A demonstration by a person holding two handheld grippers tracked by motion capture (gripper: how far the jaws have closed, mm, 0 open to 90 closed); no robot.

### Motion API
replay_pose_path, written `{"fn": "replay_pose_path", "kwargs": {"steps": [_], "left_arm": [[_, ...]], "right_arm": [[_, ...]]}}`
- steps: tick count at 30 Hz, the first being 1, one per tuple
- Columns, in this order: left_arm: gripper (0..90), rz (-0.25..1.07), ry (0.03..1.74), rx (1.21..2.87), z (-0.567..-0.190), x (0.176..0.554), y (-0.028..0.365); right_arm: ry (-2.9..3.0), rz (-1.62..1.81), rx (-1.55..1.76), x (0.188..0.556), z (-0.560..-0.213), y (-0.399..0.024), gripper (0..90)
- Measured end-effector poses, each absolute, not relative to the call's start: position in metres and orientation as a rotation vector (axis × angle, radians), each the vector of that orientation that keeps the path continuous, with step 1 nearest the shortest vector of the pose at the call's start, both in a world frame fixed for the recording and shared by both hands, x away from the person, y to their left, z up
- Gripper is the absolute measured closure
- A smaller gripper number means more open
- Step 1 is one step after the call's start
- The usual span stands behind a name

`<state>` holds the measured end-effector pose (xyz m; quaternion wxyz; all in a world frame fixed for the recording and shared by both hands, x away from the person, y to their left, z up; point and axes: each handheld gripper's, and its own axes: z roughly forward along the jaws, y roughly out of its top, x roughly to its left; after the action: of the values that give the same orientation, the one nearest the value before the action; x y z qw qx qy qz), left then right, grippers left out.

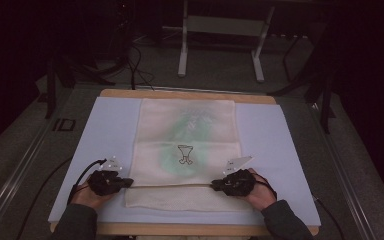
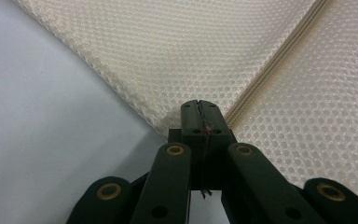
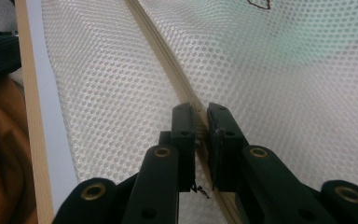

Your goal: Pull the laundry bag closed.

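Mesh bag (image 1: 187,145) flat on pale mat (image 1: 107,130), middle of worktop (image 1: 180,93), reaching from far edge toward near edge. Zipper (image 1: 172,185) runs across bag near its near end. Small dark print (image 1: 184,153) at bag centre, green tint showing through mesh.

Left gripper (image 1: 128,182) at bag's left edge, by zipper end; jaws pressed together, thread caught between them.

Right gripper (image 1: 214,187) at bag's right edge; jaws pinching zipper (image 3: 186,95).
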<state>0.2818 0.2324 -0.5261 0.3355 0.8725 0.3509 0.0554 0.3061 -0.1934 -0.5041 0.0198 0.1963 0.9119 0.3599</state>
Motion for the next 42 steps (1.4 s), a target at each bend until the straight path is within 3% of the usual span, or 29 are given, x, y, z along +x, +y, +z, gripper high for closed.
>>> {"fn": "replay_pose_path", "kwargs": {"steps": [42], "left_arm": [[89.8, 0.147, 0.915, 2.277, -0.526, 0.282, 0.232]], "right_arm": [[2.781, 1.113, 0.723, 0.304, -0.502, -0.244, 82.2]]}}
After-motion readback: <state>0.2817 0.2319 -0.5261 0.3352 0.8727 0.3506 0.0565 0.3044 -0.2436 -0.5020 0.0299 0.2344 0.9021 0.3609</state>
